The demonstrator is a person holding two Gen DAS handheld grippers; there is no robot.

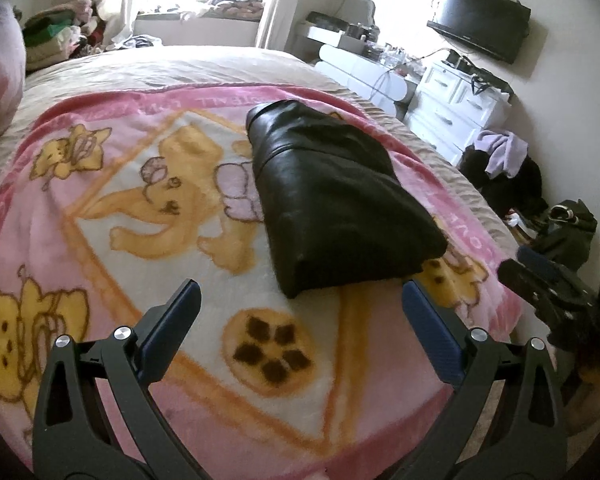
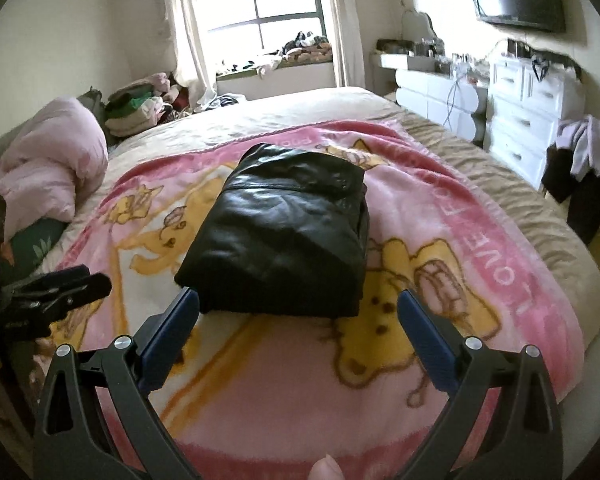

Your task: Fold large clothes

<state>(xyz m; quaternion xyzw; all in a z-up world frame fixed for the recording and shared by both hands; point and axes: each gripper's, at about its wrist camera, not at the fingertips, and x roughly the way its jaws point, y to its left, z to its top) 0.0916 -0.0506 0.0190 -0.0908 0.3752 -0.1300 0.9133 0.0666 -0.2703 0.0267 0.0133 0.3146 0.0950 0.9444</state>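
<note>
Black glossy leather garment (image 1: 332,196), already folded into a compact thick bundle, lies on the pink cartoon-print fleece blanket (image 1: 140,216) spread over the bed. In the left wrist view the left tool (image 1: 301,308) spreads wide and grips nothing, just short of the bundle's near edge. In the right wrist view the right tool (image 2: 299,316) also gapes wide and empty before the bundle. Folding looks essentially finished; perhaps only tidying is left.
</note>
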